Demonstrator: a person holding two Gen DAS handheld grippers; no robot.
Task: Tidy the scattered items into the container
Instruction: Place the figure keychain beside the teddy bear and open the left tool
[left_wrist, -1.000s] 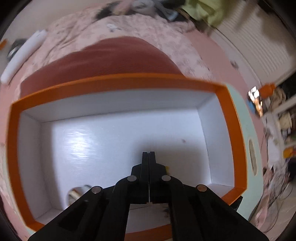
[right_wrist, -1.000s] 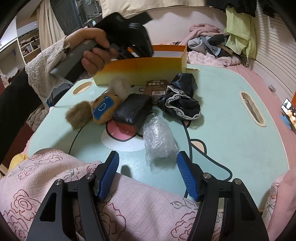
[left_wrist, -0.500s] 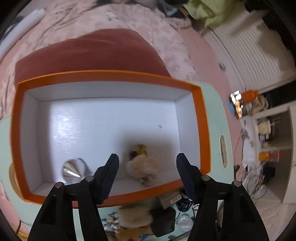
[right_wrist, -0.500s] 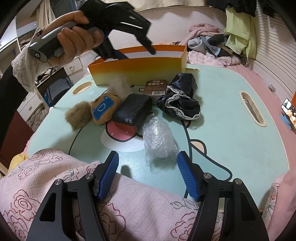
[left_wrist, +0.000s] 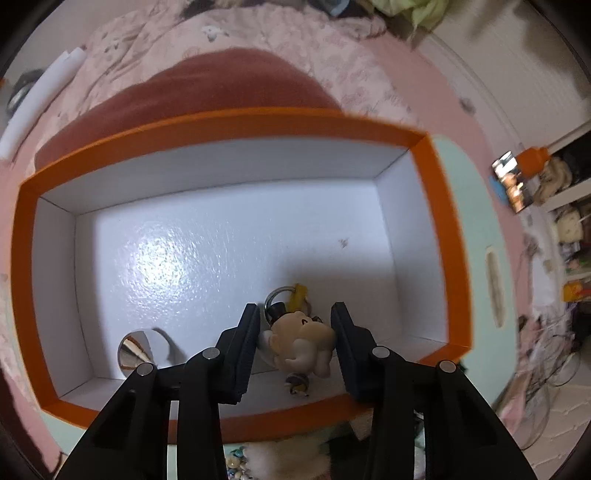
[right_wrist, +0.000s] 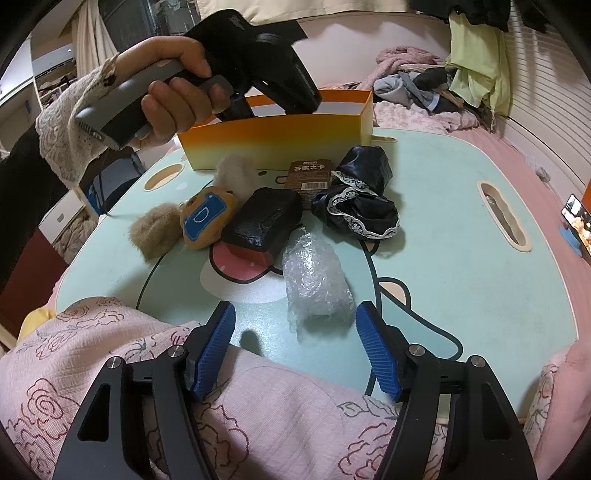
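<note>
Now the left gripper (left_wrist: 295, 334) hangs over the orange box (left_wrist: 236, 122), its fingers closing around nothing above the plush keychain (left_wrist: 301, 341) lying by the box's near wall, so the open, empty right gripper (right_wrist: 295, 347) likely needs to take the bubble wrap (right_wrist: 314, 280) near the bench's front edge.

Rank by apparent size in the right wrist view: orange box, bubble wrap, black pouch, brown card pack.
1. Orange box, though it stands farthest away.
2. Bubble wrap and black pouch: look alike; the wrap lies nearer the camera, so unranked.
3. Brown card pack, partly hidden.
</note>
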